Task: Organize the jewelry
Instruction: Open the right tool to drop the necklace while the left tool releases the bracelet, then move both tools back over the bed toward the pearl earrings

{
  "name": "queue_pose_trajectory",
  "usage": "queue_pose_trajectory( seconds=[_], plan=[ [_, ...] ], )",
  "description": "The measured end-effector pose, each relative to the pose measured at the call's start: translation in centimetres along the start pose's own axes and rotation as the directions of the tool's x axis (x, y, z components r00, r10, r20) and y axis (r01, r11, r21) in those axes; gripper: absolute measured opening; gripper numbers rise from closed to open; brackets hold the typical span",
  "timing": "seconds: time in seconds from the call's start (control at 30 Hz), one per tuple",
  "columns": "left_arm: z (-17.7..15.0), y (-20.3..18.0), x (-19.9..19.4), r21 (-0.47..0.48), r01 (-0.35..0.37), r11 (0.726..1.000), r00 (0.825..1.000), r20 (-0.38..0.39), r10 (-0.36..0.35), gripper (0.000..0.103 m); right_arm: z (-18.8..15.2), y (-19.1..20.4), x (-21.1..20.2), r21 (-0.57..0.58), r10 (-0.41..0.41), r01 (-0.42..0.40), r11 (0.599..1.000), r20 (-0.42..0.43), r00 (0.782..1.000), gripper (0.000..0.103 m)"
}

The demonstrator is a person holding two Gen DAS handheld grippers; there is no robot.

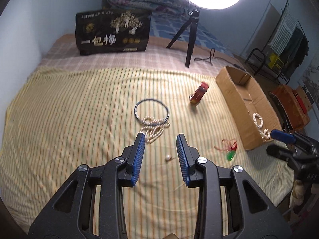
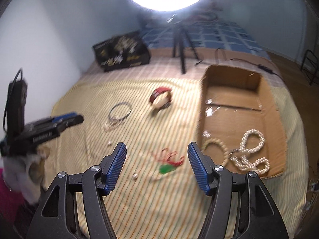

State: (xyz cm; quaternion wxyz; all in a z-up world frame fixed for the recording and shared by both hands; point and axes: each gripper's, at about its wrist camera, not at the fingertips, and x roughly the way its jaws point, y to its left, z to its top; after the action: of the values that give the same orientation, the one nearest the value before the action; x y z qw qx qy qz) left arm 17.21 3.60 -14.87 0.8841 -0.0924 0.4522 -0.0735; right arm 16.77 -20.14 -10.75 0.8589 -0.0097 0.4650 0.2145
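Both tools are hovering released over the striped bedspread [image 1: 79, 109]. Left gripper [image 1: 160, 137], lower centre, is gaping with nothing between its pads, above a loose pearl [image 1: 168, 157]; the pearl necklace [image 1: 153, 128] is lying just beyond. Right gripper [image 2: 157, 146], lower centre, is gaping over the red-corded green pendant [image 2: 166, 168]; the cardboard box [image 2: 211, 75], at right, is holding pearl strands [image 2: 252, 141].

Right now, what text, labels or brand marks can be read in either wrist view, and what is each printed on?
"一包梅": large pale characters on the black package standing at the far end of the bed.
Small white line along that package's top edge: too small to read.
White lettering on the left claw's body: blurred, unreadable.
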Motion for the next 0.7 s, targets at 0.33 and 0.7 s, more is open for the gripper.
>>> queue_pose_trajectory(
  seconds=[0.33, 0.7],
  plan=[
    [-2.4, -1.4, 3.0, 0.064, 0.033, 0.997, 0.996, -0.080, -0.028, 0.032, -3.1, 3.4, 3.3, -0.121, 0.045, -0.057, 0.991, -0.095, 0.994, 0.057],
    [-3.4, -2.7, 6.3, 0.149, -0.034, 0.988, 0.994, -0.096, 0.049, 0.032, -4.5, 4.1, 5.9, -0.161, 0.038, -0.063, 0.985, -0.155, 0.987, 0.036]
  ],
)
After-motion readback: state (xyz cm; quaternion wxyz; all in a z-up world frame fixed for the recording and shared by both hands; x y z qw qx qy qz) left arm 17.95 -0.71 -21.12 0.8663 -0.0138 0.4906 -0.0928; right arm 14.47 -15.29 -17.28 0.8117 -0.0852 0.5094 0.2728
